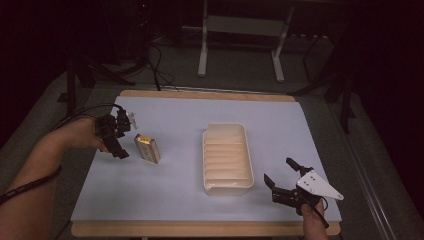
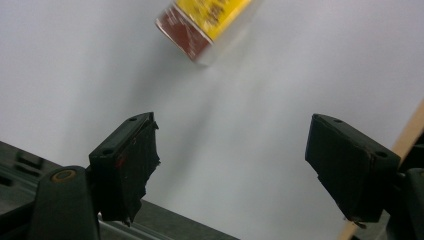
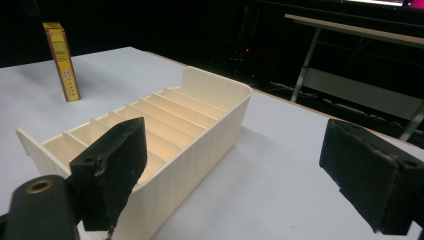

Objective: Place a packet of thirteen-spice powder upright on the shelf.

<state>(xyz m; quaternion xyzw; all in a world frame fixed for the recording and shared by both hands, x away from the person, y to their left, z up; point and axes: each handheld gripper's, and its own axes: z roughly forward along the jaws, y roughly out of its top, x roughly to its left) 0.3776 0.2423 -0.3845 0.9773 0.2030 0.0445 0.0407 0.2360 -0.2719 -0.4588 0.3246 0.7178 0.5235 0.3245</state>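
- Yellow box (image 1: 147, 148): it stands on the pale blue mat (image 1: 170, 195), toward the mat's left side, just beside your left gripper (image 1: 116, 136) and apart from it. In the left gripper view one brown-red end of it (image 2: 200, 25) sits at the top, beyond the jaws.
- Left gripper: your jaws are spread with bare mat between them; nothing is pinched. Your forearm comes in over the mat's left edge.
- Right gripper (image 1: 282, 175): you hold it near the mat's front right corner, jaws spread wide on nothing, pointing toward the tray.
- Cream tray (image 1: 226, 187): it lies right of the mat's middle, long side running away from you, well apart from the yellow box. Thin ribs divide it into narrow slots, and every slot you can see is empty.
- Open room: bare mat lies between box and tray, in front of both, and behind them up to the far wooden table edge (image 1: 205, 94).
- Right gripper view: the tray's near corner (image 3: 190, 145) sits just beyond your left jaw; the box stands upright far behind (image 3: 62, 60).
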